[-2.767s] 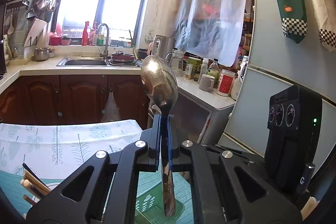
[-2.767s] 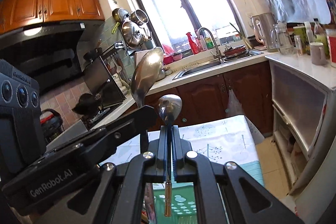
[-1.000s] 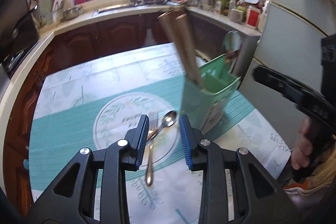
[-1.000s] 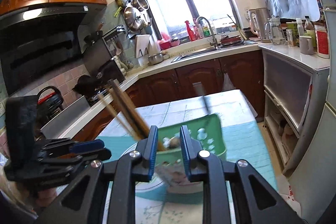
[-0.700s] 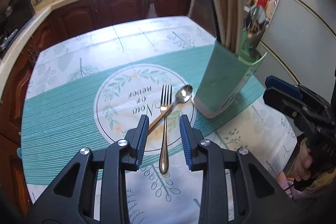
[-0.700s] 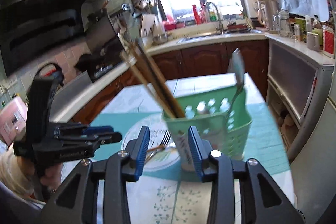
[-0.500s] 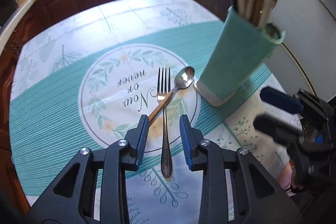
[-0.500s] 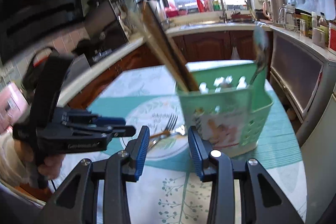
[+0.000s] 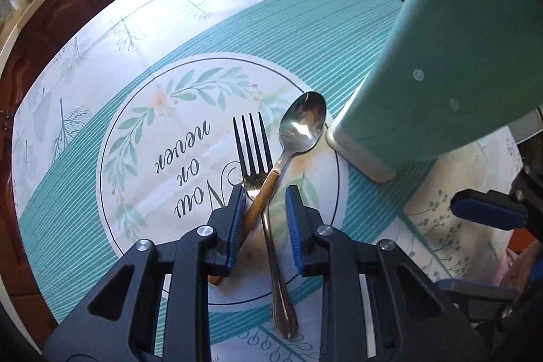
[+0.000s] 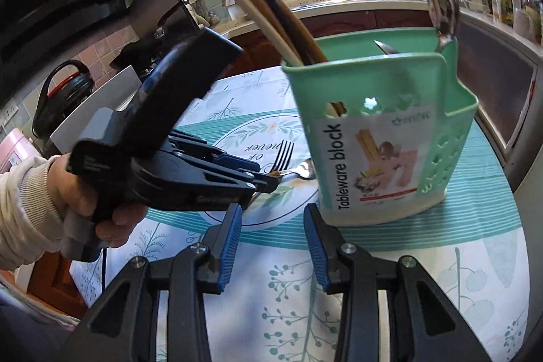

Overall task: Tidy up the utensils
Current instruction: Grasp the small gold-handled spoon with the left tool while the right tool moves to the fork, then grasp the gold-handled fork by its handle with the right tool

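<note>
Lowered, left gripper [image 9: 264, 219] fingers closing around crossed fork [image 9: 253, 155] and spoon [image 9: 298, 128]; right gripper [image 10: 273, 236] open before "Tableware block" caddy [image 10: 376, 138].

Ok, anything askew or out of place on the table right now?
Yes: the gold-handled spoon lies crossed over the fork on the tablecloth, outside the green tableware holder. The left gripper is closing around the crossing. Nothing looks spilled or damaged.

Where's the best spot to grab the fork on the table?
Probably the fork by its thin handle, from straight above, jaws across it. It lies flat, and the spoon crosses over its neck, so grip lower down. The left gripper is closing there, with both handles between its jaws.
</note>
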Demonstrator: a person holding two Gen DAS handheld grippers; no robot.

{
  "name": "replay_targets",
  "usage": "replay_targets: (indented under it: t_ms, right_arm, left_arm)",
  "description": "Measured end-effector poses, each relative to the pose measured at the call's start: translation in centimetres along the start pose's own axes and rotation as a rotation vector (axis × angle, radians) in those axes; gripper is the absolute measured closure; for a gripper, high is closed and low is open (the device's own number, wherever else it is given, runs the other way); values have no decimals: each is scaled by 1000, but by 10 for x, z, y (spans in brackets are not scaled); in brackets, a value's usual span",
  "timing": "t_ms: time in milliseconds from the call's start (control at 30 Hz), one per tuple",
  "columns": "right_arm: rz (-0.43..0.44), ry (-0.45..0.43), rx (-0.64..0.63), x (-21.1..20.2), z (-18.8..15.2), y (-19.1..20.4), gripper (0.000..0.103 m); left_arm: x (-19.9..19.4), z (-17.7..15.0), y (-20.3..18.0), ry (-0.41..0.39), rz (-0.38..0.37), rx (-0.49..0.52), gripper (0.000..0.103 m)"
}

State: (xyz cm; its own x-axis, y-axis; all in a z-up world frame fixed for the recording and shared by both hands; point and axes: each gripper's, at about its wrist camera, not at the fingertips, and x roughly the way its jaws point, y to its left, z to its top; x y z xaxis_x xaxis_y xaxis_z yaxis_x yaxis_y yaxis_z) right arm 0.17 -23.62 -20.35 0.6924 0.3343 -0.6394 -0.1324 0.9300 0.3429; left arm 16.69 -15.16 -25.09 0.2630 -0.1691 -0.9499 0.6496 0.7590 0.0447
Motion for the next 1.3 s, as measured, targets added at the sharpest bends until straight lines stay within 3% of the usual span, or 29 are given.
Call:
replay_targets:
  t_ms: [133, 333, 500, 767, 933, 1067, 1300]
  right_arm:
    - [6, 11, 7, 2, -2, -3, 65]
    - [15, 20, 3, 3, -3, -3, 65]
    - [26, 29, -11, 4, -1, 4, 65]
    - [31, 125, -77, 30, 16, 29, 65]
    - [15, 229, -83, 67, 31, 42, 65]
    - [-64, 299, -79, 100, 42, 52, 68]
    - [-146, 309, -107, 136, 60, 64, 68]
  left_arm:
    - [0, 7, -8, 14, 34, 39, 84]
    - [5, 19, -12, 86, 41, 54, 98]
    - [-2, 9, 10, 106, -12, -73, 99]
    - [-47, -41, 61, -13, -103, -365, 99]
    - [-56, -81, 85, -70, -71, -501, 99]
    - [-61, -110, 101, -120, -30, -586, 99]
    - [-63, -138, 105, -156, -54, -625, 99]
